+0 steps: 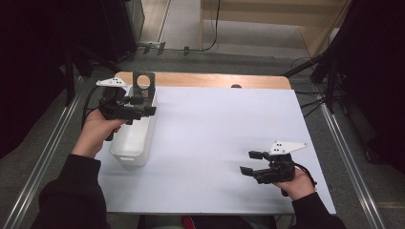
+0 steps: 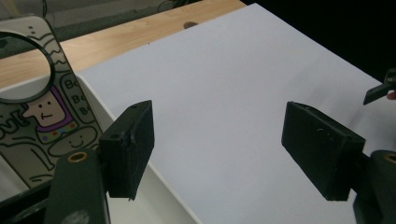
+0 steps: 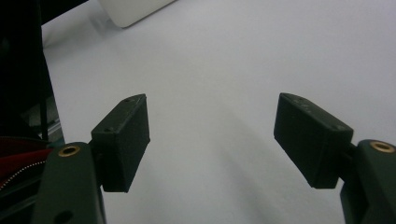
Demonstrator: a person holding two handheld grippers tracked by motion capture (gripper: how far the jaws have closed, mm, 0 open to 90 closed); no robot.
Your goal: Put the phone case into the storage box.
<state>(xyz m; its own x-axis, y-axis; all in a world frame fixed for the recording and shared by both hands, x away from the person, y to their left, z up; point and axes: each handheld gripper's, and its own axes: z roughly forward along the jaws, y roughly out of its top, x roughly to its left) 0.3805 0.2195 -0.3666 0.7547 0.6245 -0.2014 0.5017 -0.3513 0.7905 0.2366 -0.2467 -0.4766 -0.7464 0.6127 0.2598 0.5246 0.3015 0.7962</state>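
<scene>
Two hand-held grippers, left gripper (image 1: 143, 106) jaws wide and empty above a white plastic bin (image 1: 136, 138), cartoon-printed card with round hole (image 1: 143, 82) just beyond, right gripper (image 1: 252, 162) jaws wide, empty.

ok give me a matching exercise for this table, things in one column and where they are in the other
Things:
1. left hand-held gripper
2. right hand-held gripper
3. white bin
4. card with a round hole

Places:
a. standing at the bin's far end
b. over the bin, jaws open
c. left edge of the white sheet
d. near right of the sheet, jaws open

Pairs: 1-b, 2-d, 3-c, 4-a
</scene>
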